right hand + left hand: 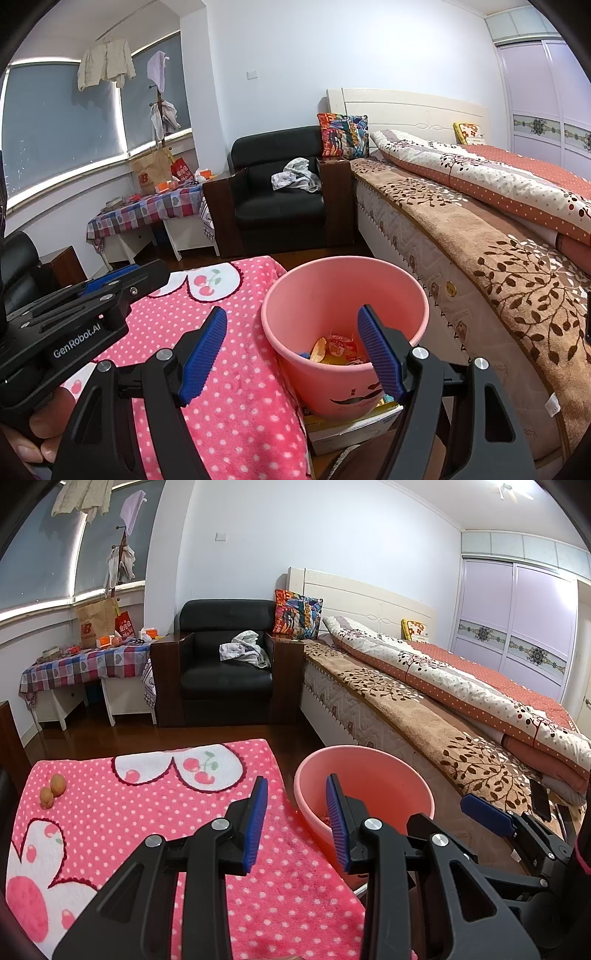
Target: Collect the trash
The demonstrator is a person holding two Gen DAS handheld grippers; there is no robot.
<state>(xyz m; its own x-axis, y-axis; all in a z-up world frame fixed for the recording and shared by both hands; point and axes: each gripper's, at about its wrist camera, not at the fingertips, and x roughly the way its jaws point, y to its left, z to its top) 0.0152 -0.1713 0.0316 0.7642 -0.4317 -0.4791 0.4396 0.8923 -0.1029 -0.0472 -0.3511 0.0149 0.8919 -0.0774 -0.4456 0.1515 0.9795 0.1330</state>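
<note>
Bedroom clutter frames the scene: a black armchair and a made bed stand well beyond a bench draped in a pink polka-dot blanket. Just ahead of the left tool, a pink bin stands off the bench's edge on a box beside the bed, apparently placed so that both hands can reach it. Wrappers and scraps lie at its bottom, past the right tool. Both tools hover with jaws parted and nothing between them, the right wider than the left. Three small brownish round pieces, possibly fruit or shells, sit on the blanket well off to the left tool's left, likely the next trash to gather.
</note>
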